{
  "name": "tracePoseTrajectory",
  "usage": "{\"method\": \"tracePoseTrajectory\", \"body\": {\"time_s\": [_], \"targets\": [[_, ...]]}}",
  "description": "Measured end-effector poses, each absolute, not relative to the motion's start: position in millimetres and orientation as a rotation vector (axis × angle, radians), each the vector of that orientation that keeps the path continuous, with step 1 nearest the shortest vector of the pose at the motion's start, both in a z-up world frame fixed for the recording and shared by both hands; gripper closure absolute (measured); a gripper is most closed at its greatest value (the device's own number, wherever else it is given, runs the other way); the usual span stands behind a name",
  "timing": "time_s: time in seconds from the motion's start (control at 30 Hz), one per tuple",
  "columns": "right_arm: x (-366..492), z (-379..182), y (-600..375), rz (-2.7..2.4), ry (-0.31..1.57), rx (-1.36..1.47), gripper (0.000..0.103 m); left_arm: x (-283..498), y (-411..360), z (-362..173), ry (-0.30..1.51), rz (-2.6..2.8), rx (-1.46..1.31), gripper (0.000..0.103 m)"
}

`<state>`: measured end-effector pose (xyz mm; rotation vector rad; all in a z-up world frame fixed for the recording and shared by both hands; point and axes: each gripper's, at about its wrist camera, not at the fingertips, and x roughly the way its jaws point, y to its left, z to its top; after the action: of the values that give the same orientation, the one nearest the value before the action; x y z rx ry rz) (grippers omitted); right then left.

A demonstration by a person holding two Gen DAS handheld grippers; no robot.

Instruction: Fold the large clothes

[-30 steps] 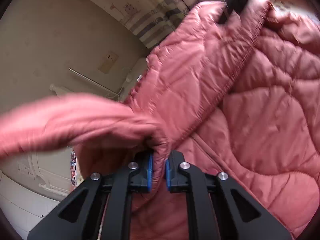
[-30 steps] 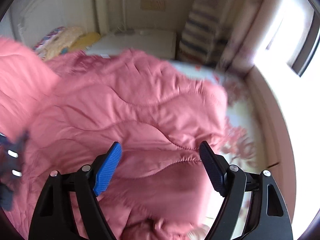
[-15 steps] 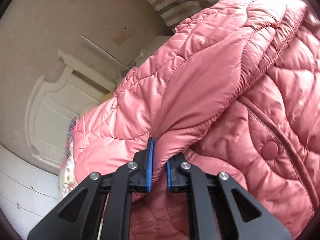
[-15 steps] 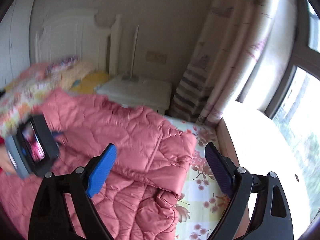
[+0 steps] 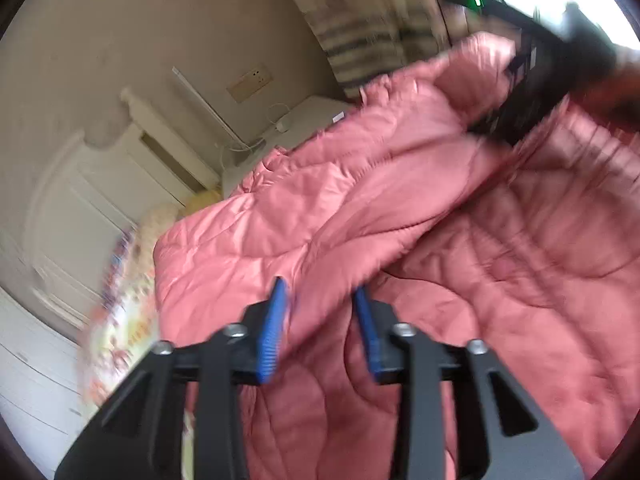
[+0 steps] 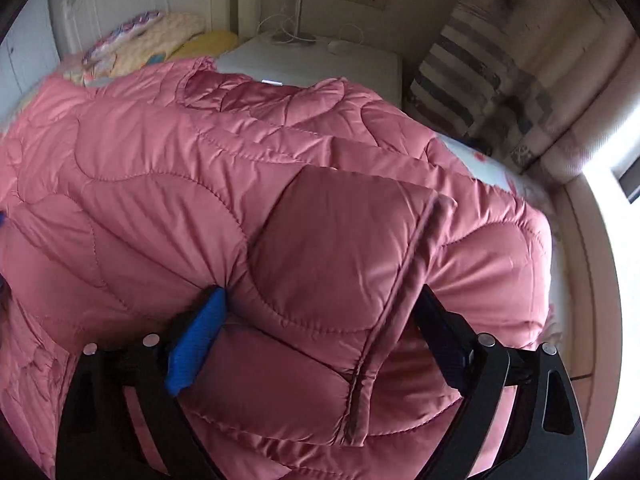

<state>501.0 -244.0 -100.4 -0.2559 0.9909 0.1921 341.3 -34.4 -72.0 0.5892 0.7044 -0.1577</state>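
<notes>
A pink quilted jacket [image 5: 360, 208] lies spread on the bed and fills most of both views [image 6: 200, 168]. My left gripper [image 5: 322, 320] is open, its blue pads apart just above a fold of the jacket, holding nothing. My right gripper [image 6: 320, 312] is open wide, its jaws on either side of a folded jacket panel with a piped edge [image 6: 340, 256] that bulges between them. The right gripper body shows blurred at the upper right of the left wrist view [image 5: 532, 92], over the jacket's far part.
A white nightstand [image 6: 320, 60] with cables stands behind the bed beside a white headboard [image 5: 92, 184]. Patterned pillows [image 6: 140, 40] lie at the head. A striped curtain [image 6: 500, 80] and bright window are to the right. Floral bedsheet [image 5: 120, 332] shows at the jacket's edge.
My left gripper has opened and let go of the jacket fold it pinched. My right gripper has dropped from above the bed down onto the jacket, a panel now between its jaws.
</notes>
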Motion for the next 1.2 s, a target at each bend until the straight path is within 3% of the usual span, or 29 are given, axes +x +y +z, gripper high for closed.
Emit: {"method": "tracePoseTrajectory", "body": {"time_s": [0.07, 0.17, 0.27, 0.33, 0.4, 0.7, 0.83, 0.93, 1.1, 1.2], "targets": [[500, -101, -247, 0.194, 0.998, -0.243, 0.014, 333, -19, -39, 0.682, -0.203, 0.471, 0.059], [499, -101, -246, 0.192, 1.002, -0.249, 0.013, 344, -5, -14, 0.646, -0.172, 0.392, 0.04], [504, -101, -244, 0.187, 1.006, -0.246, 0.012, 392, 6, -28, 0.733, -0.09, 0.374, 0.042], [504, -102, -247, 0.188, 1.002, -0.228, 0.012, 433, 23, -61, 0.861, 0.028, 0.361, 0.052], [505, -102, -250, 0.195, 0.997, -0.216, 0.012, 451, 36, -87, 0.949, 0.072, 0.331, 0.053], [479, -54, -208, 0.283, 0.844, -0.265, 0.014, 443, 47, -97, 0.913, 0.088, 0.322, 0.053], [505, -101, -205, 0.265, 0.986, -0.292, 0.007, 449, 50, -98, 0.903, 0.081, 0.319, 0.052], [510, -93, -222, 0.276, 1.033, -0.208, 0.009, 449, 50, -97, 0.9, 0.064, 0.322, 0.052], [492, -42, -210, 0.269, 0.891, -0.218, 0.011, 453, 47, -99, 0.89, 0.059, 0.357, 0.052], [501, -47, -189, 0.281, 0.863, -0.279, 0.01, 455, 50, -100, 0.89, 0.058, 0.337, 0.052]]}}
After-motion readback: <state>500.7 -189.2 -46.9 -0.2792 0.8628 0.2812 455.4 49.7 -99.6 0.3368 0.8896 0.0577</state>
